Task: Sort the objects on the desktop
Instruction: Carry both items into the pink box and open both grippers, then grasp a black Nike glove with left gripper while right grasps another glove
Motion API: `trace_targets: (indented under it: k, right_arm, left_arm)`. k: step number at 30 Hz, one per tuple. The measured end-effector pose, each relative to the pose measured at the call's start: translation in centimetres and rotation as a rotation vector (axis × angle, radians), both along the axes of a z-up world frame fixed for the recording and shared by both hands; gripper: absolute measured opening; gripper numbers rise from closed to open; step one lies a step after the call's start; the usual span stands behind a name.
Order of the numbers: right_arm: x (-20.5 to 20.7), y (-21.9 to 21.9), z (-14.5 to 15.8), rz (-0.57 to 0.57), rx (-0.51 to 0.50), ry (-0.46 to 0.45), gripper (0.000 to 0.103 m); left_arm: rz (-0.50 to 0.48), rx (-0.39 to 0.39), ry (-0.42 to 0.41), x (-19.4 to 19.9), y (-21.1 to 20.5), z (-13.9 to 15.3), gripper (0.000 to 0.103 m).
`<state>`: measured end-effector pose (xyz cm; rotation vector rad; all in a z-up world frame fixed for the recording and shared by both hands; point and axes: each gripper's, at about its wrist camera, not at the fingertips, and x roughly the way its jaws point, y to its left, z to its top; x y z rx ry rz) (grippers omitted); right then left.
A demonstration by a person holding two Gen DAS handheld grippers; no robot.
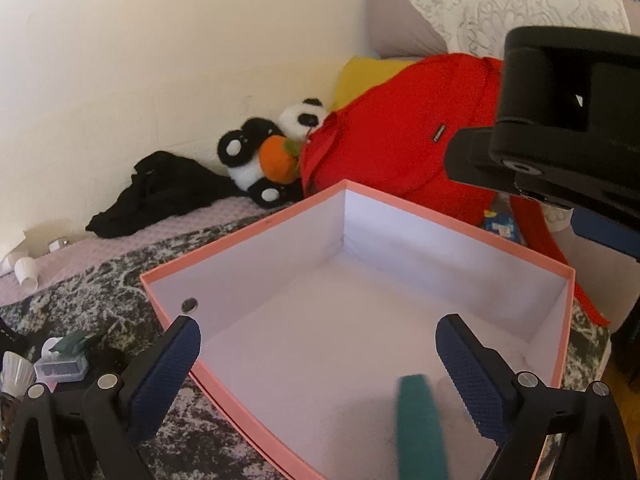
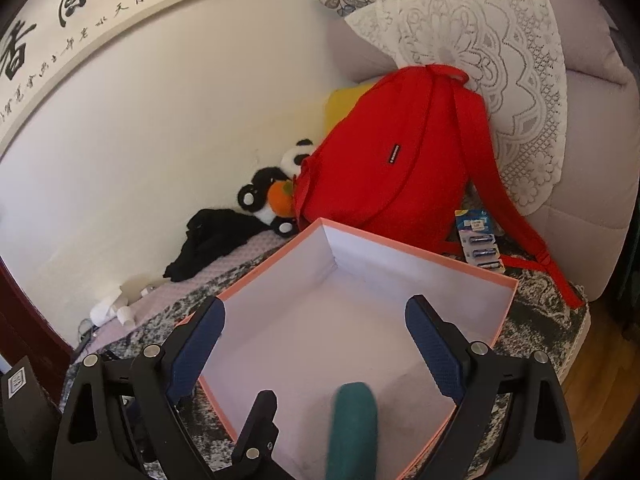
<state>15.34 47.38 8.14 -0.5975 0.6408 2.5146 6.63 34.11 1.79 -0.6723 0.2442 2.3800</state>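
Observation:
A pink box with a white inside stands open on the patterned cloth; it also shows in the right wrist view. A blurred teal object is in the air between the fingers over the box; it shows in the right wrist view too. My left gripper is open above the box's near side. My right gripper is open above the box; its black body shows at the upper right of the left wrist view.
Small objects, a clear case and a shuttlecock, lie left of the box. A battery pack, red backpack, panda plush, black cloth and white cups lie behind, against the wall.

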Motion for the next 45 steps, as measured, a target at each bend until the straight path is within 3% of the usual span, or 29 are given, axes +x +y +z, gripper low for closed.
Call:
trace_targets:
  k: [8,19,23,27,34,45]
  right_arm:
    - [-1.9,-3.4,0.7,0.058,-0.013,0.019,0.095]
    - [-7.3,-12.6,0.2,0.243,-0.009,0.033,0.094]
    - [-10.1,-15.7,-1.3,0.308,-0.034,0.01,0.094]
    - [-13.4,-18.3,-3.7,0.373,-0.102,-0.043,0.093]
    - [-18.0,-21.2,-8.7,0.444,-0.148,-0.18,0.092]
    - [-23.7,-21.9,-15.3,0.454,-0.153,-0.384,0.087]
  left_arm:
    - [0.079,0.048,-0.05,-2.3,-3.9,0.5,0.098]
    - [0.334,-0.037,-0.034,-6.9,-14.4,-1.4,0.098]
    - [0.442,-0.045,-0.082,-9.3,-19.7,-2.8,0.098]
    - [0.519,-0.007,-0.129,-11.7,-25.0,-4.3,0.098]
    - [0.597,-0.073,-0.159,-16.4,-31.2,-7.3,0.098]
    - [0.524,-0.105,-0.209,-24.7,-33.5,-10.3,0.098]
